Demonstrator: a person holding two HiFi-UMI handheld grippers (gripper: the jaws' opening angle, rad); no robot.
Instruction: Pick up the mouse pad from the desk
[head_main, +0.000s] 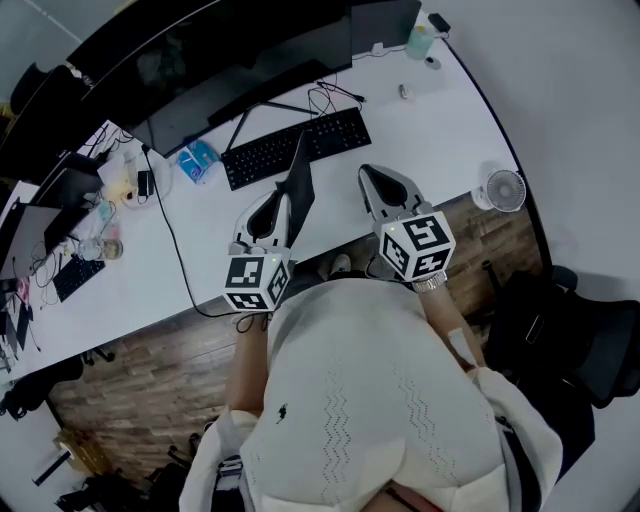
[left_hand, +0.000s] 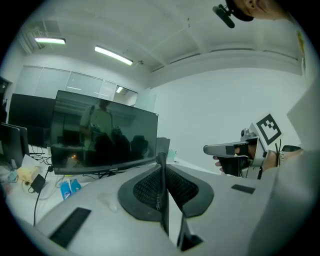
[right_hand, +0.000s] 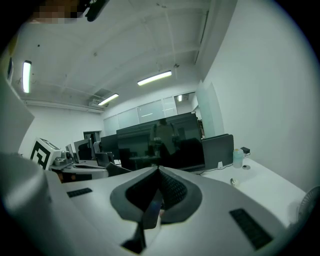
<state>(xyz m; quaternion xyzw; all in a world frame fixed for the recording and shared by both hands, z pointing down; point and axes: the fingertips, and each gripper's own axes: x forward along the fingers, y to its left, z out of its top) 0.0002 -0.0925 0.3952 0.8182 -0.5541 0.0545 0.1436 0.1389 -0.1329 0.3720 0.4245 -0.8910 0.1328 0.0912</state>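
The dark mouse pad (head_main: 300, 182) stands on edge, lifted off the white desk (head_main: 440, 120) in front of the keyboard (head_main: 295, 148). My left gripper (head_main: 281, 199) is shut on its lower end. In the left gripper view the pad (left_hand: 162, 197) shows as a thin dark edge clamped between the jaws of the left gripper (left_hand: 161, 159). My right gripper (head_main: 366, 171) hovers a little to the pad's right, shut and apart from it. The right gripper (right_hand: 159, 170) shows nothing gripped between its jaws in its own view.
A wide black monitor (head_main: 230, 60) stands behind the keyboard. A blue packet (head_main: 198, 160) and cables lie at the left. At the desk's right end are a small fan (head_main: 505, 188) and a bottle (head_main: 420, 42). A dark chair (head_main: 580, 330) is at my right.
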